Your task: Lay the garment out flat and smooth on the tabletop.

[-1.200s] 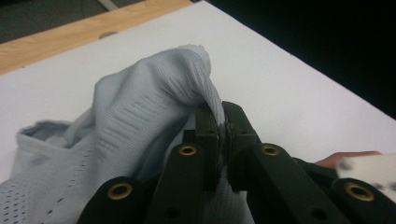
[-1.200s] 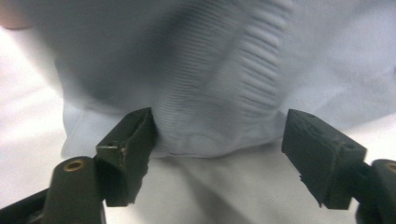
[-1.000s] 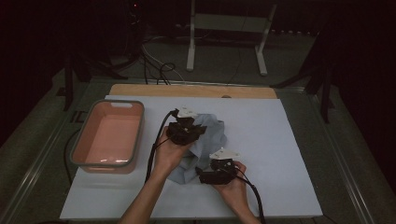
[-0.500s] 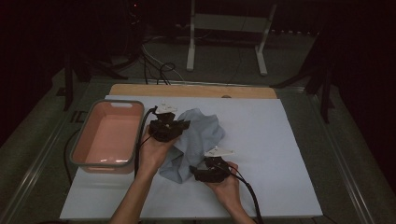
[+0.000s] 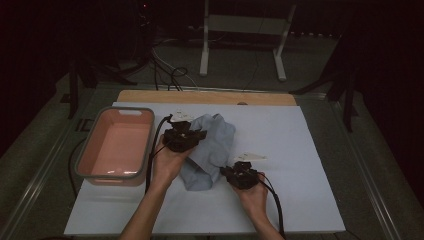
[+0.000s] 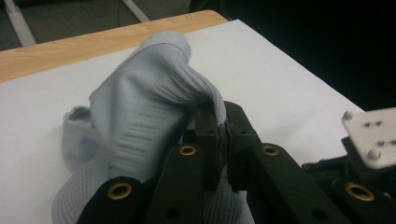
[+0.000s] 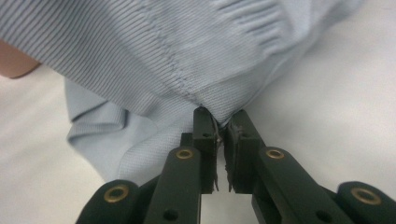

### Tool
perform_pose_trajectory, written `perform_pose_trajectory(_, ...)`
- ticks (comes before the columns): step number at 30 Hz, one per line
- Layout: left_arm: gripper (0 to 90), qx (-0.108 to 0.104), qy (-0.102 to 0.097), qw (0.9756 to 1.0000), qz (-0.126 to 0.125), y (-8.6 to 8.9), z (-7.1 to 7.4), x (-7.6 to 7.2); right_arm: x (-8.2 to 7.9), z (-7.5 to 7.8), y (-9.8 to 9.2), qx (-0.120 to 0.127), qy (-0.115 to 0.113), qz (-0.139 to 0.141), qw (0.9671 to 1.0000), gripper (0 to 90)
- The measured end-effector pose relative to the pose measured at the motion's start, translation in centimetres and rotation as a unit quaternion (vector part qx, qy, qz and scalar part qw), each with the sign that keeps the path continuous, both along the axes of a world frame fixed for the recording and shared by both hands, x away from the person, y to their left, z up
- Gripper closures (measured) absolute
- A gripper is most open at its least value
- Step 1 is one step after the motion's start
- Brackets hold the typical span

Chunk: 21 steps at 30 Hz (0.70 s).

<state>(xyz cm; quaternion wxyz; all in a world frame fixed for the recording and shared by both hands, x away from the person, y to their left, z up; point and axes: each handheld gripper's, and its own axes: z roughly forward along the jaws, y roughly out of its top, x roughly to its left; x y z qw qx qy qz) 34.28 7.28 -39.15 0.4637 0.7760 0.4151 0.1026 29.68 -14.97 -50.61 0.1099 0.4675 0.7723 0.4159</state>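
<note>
White sheeting covers the table [image 5: 300,150], with a strip of bare wood along its far edge and dark floor, cables and a metal stand behind; a pink tub [image 5: 116,146] sits at the left side of the sheet. Between my two hands lies a pale blue ribbed cloth [image 5: 212,145], crumpled, spreading from the middle of the sheet toward me. My left hand-held gripper [image 5: 184,137] rests at the cloth's left edge, its jaws pressed together on a fold [image 6: 159,107] that rises in a hump just ahead of them. My right hand-held gripper [image 5: 241,176] sits at the cloth's near right corner; its jaws have just been closing and now pinch the hemmed edge [image 7: 219,109] at their tips, the rest of the fabric spreading beyond and to the left of them. The cloth lies just right of the tub without touching it; its middle sags on the sheet between the two pinched points.
</note>
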Motion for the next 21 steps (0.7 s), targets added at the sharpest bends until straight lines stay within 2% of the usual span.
perform_pose_trajectory(9,87.1,-0.003,0.006,0.9998,-0.016,-1.5,-0.5,0.3,-0.1,0.7,-3.2,-0.011,-0.016,-0.023,0.9995,84.2)
perform_pose_trajectory(10,87.1,-0.002,0.007,0.9998,-0.021,-1.9,-0.6,0.3,-0.1,0.9,-4.4,-0.014,-0.020,-0.028,0.9993,84.3)
perform_pose_trajectory(21,87.1,-0.007,0.019,0.9988,-0.045,-4.4,-1.4,0.6,-0.2,2.1,-8.1,-0.021,-0.038,-0.062,0.9971,85.0)
